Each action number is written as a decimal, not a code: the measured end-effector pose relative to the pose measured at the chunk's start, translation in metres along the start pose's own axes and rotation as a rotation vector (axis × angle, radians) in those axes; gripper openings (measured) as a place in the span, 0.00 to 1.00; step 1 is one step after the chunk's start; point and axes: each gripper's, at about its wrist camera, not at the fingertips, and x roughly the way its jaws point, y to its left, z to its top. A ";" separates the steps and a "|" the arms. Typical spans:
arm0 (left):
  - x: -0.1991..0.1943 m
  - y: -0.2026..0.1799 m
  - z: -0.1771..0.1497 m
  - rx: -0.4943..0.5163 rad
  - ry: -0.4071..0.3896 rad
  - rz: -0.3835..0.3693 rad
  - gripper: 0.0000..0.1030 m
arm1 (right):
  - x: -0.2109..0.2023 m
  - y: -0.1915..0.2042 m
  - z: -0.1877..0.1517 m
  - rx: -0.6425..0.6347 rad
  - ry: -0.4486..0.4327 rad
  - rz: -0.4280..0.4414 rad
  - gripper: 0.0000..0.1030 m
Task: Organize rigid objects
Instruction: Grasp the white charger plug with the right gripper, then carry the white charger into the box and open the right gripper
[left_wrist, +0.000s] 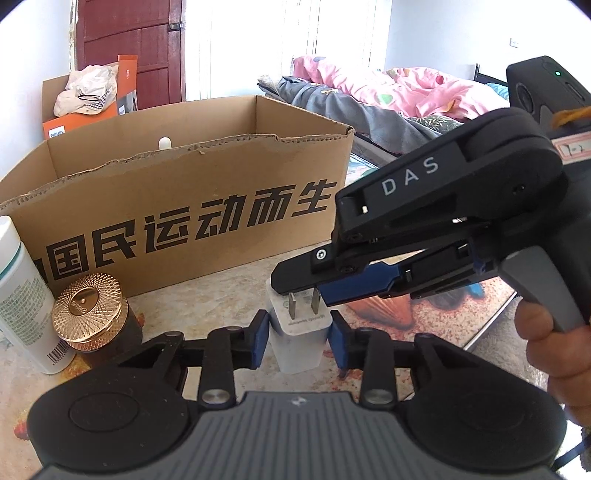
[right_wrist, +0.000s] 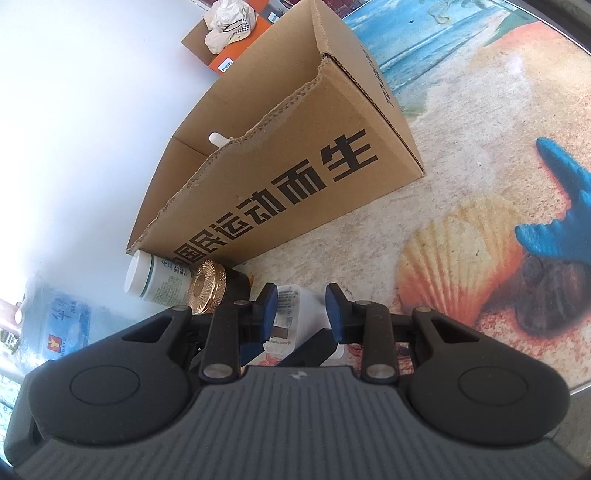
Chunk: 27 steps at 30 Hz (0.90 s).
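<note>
Landmark: brown cardboard box (right_wrist: 295, 162), open top, big black printed characters on its long side, standing on a seashell-print table surface (right_wrist: 461, 236). White charger plug (right_wrist: 295, 306) lies below the box's near side, metal prong visible, sitting between the right gripper (right_wrist: 301, 308) blue pads; pad contact unclear. Gold-lidded dark jar (right_wrist: 207, 286) touches box's lower corner, white bottle (right_wrist: 155, 277) on its side just left of the jar. Small white cylinder (right_wrist: 216, 139) pokes up inside the box. Orange carton (right_wrist: 236, 48) with pale cloth beyond the box's far end
</note>
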 end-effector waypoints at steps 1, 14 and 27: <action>0.000 0.000 0.000 -0.002 0.000 0.004 0.33 | 0.001 0.000 0.000 0.000 0.001 0.003 0.28; -0.005 0.002 0.003 -0.035 -0.011 0.031 0.27 | 0.001 0.004 -0.004 -0.021 -0.006 0.007 0.27; -0.066 0.004 0.066 -0.002 -0.189 0.089 0.27 | -0.048 0.071 0.027 -0.192 -0.132 0.101 0.27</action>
